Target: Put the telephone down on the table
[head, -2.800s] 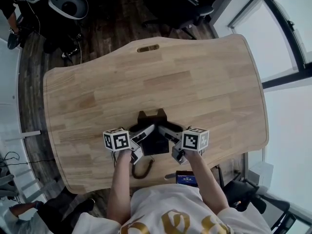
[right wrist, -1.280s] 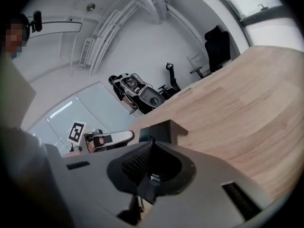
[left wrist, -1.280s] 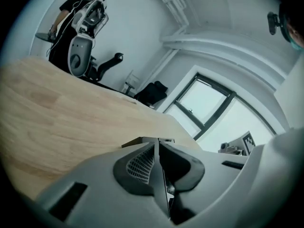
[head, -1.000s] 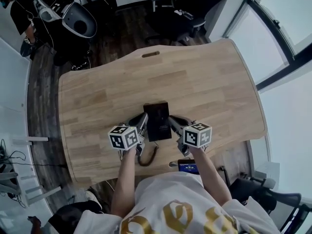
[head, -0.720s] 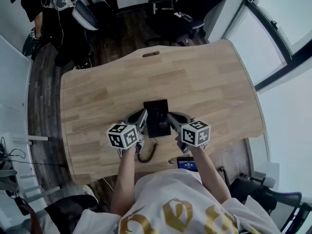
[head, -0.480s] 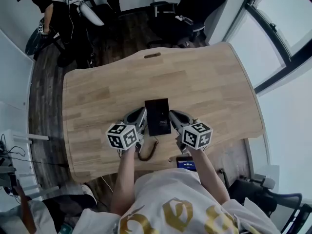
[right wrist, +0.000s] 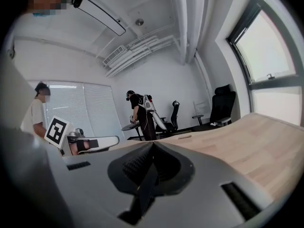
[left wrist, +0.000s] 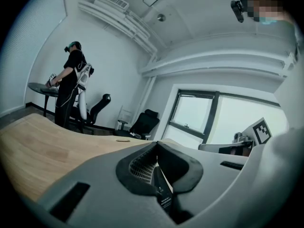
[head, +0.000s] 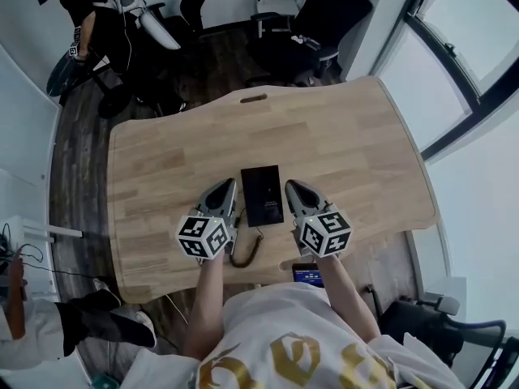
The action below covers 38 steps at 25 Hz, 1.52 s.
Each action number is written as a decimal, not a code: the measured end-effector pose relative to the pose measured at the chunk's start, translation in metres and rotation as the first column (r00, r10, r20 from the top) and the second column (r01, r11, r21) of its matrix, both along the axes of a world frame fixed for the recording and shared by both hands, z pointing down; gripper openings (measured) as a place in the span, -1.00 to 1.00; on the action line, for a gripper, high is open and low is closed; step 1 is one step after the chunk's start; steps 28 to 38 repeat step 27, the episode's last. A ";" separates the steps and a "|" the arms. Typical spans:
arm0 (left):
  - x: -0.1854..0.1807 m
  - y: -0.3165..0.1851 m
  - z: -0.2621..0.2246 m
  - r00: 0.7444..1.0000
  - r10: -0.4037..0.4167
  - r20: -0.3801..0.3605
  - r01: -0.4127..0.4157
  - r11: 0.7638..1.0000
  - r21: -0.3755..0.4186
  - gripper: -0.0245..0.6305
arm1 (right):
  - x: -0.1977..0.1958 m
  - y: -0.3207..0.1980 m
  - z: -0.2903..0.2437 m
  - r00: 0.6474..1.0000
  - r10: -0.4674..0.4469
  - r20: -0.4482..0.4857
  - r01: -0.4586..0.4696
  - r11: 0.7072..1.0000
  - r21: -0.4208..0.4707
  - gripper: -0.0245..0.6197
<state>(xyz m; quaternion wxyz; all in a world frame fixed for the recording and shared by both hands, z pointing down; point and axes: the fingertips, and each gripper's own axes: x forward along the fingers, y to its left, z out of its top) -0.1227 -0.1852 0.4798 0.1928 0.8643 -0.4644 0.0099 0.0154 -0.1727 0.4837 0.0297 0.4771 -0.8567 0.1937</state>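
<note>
The telephone (head: 262, 194), a flat black slab, lies on the wooden bench (head: 357, 144), near its near edge and about midway along it. Its coiled cord (head: 245, 251) curls from its near end toward the person.

The left gripper (head: 226, 188) hangs just to the left of the telephone and the right gripper (head: 293, 190) just to the right, both pointing away from the person. Neither one holds the telephone.

In the left gripper view its fingers (left wrist: 141, 167) are clenched together with nothing between them. The right gripper view shows the same of the right fingers (right wrist: 132, 166), tips met and empty. Each gripper view also catches the other gripper's marker cube off to the side.

A small device with a lit screen (head: 308, 275) sits at the bench's near edge, just in front of the person's body. On the far edge there is a narrow slot (head: 253, 98) cut in the wood.

Beyond the bench stand dark office chairs (head: 324, 19) on a dark plank floor (head: 195, 63). At the far left a standing person in black (head: 81, 2) wears some gear (what it is cannot be made out).
</note>
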 end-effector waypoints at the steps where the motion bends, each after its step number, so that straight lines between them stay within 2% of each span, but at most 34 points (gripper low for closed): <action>1: -0.001 0.001 -0.002 1.000 -0.006 -0.002 0.006 1.000 0.013 -0.90 | 0.001 0.001 -0.001 1.000 0.004 -0.007 -0.004 1.000 0.007 -0.89; 8: -0.003 0.000 -0.004 0.999 -0.014 -0.039 0.014 1.000 0.003 -0.90 | 0.002 0.001 0.000 1.000 0.011 -0.026 -0.011 1.000 -0.003 -0.89; 20: 0.005 -0.004 0.000 0.999 0.021 -0.048 -0.022 1.000 -0.021 -0.90 | 0.003 -0.003 0.002 0.999 0.003 -0.036 -0.003 1.000 -0.012 -0.89; 38: 0.004 -0.007 0.004 0.998 0.023 -0.063 -0.025 0.999 -0.031 -0.90 | -0.002 -0.004 0.006 1.000 -0.017 -0.026 0.016 1.000 -0.026 -0.89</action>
